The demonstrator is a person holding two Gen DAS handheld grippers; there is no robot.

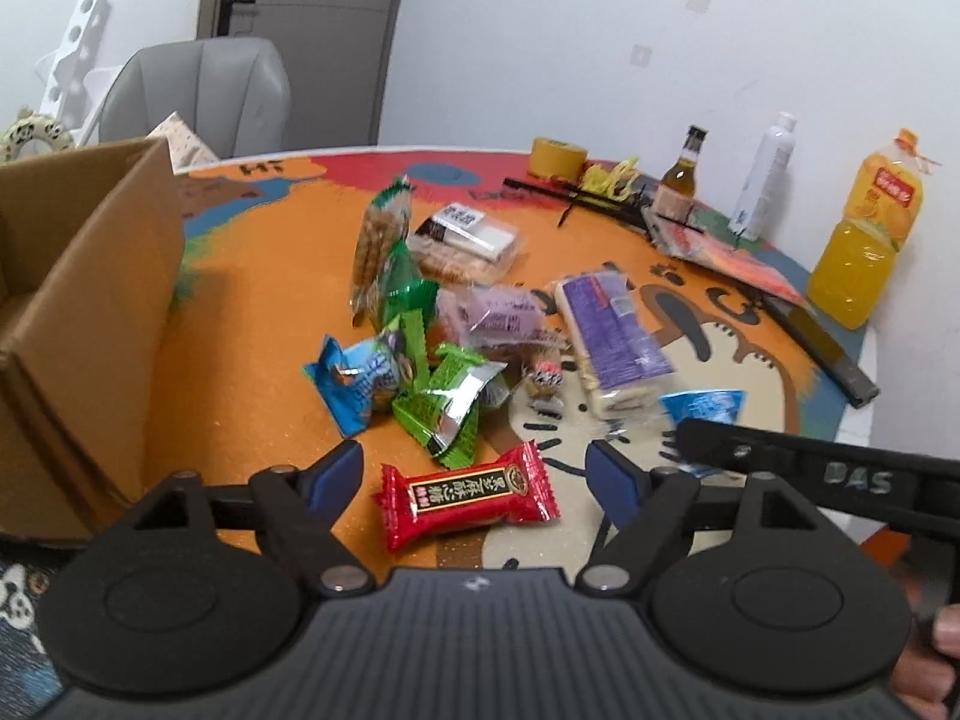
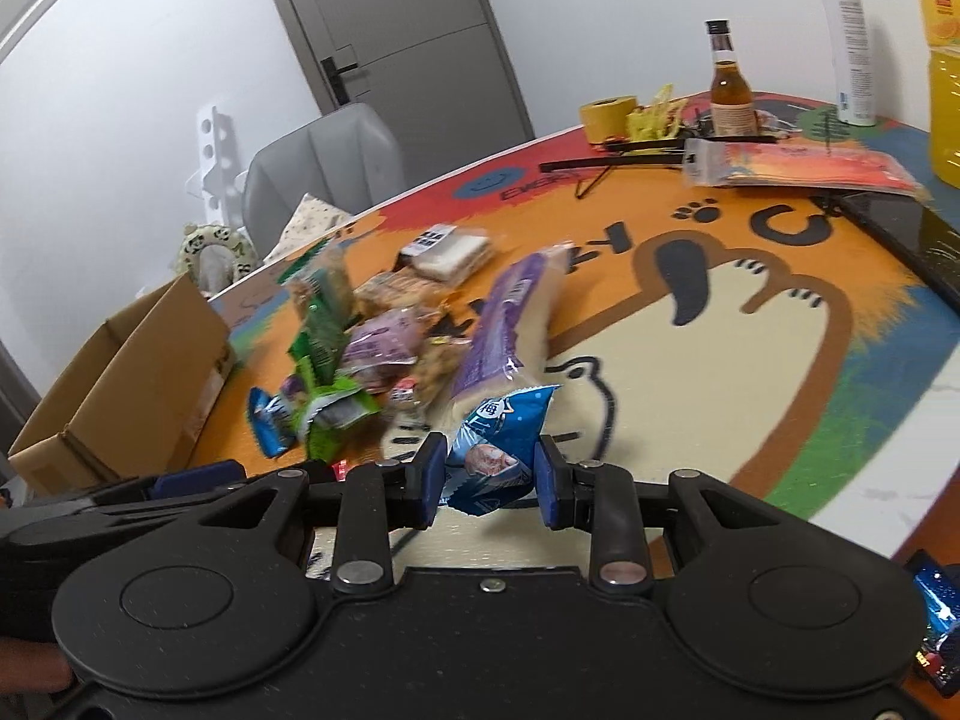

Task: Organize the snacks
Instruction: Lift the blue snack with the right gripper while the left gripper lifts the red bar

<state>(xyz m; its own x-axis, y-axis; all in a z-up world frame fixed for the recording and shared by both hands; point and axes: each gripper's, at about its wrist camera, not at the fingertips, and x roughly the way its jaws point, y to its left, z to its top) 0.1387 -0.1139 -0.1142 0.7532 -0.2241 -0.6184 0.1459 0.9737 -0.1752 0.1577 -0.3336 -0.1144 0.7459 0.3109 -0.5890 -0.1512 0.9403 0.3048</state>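
A cardboard box [image 1: 90, 300] stood open at the table's left edge; what showed of its inside looked bare, though most of it was cut off by the frame. Along the far edge stood an orange juice bottle [image 1: 864, 228], a white spray bottle [image 1: 765, 174] and a small brown glass bottle [image 1: 681, 174], each with its cap on, beside a roll of yellow tape [image 1: 555, 157].

The snack pile [image 1: 456, 312] in the middle of the orange table mat [image 1: 252, 360] was blurred, so the green, purple and blue wrappers overlapped without any print being legible.

The left gripper [image 1: 474, 471] had its fingers spread wide, and a red candy packet [image 1: 465, 498] lay flat on the mat between them, touched by neither pad. The right gripper [image 2: 489, 477] pinched a blue snack packet [image 2: 498, 450] between its blue pads, lifted clear of the mat near the front edge; in the left wrist view that packet's top peeked over the right gripper's black finger.
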